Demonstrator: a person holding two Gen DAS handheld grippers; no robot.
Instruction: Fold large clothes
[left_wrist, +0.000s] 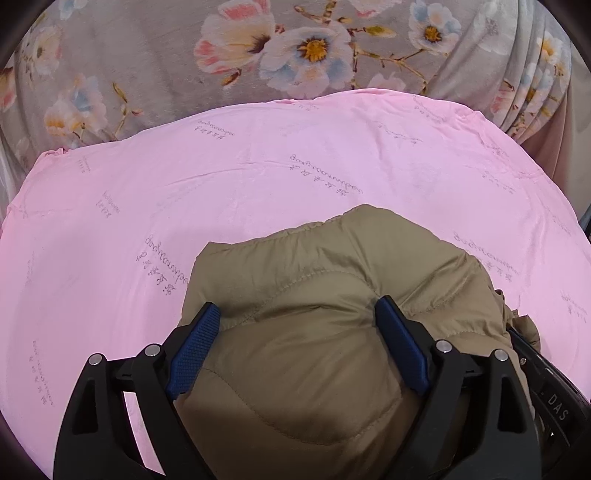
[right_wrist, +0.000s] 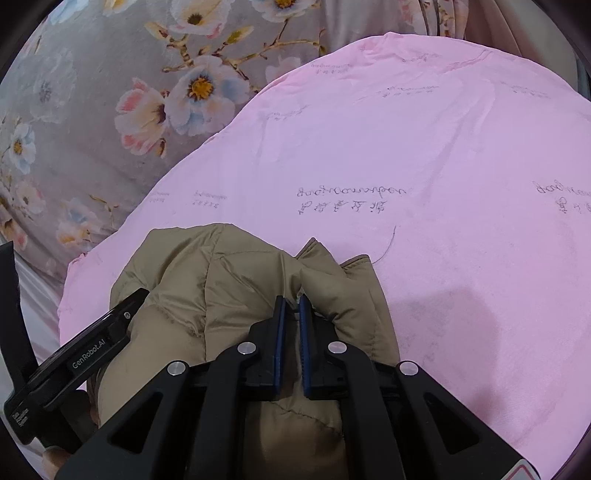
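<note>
A puffy tan quilted jacket (left_wrist: 314, 295) lies bunched on a pink sheet (left_wrist: 258, 177). My left gripper (left_wrist: 295, 306) sits over it with its jaws wide apart. The jacket's padded bulk swells up between the blue pads (left_wrist: 195, 347) and touches both of them. In the right wrist view the same jacket (right_wrist: 207, 280) sits at the near left. My right gripper (right_wrist: 291, 300) is shut on a thin fold of the jacket at its fingertips. The left gripper's black body (right_wrist: 92, 343) rests against the jacket's left side.
The pink sheet (right_wrist: 443, 184) with printed script covers most of the bed, stretching far and right. A grey floral bedcover (left_wrist: 147, 55) lies beyond it, bunched into folds at the far right (left_wrist: 535, 74). The right gripper's black body (left_wrist: 554, 402) shows at the left wrist view's right edge.
</note>
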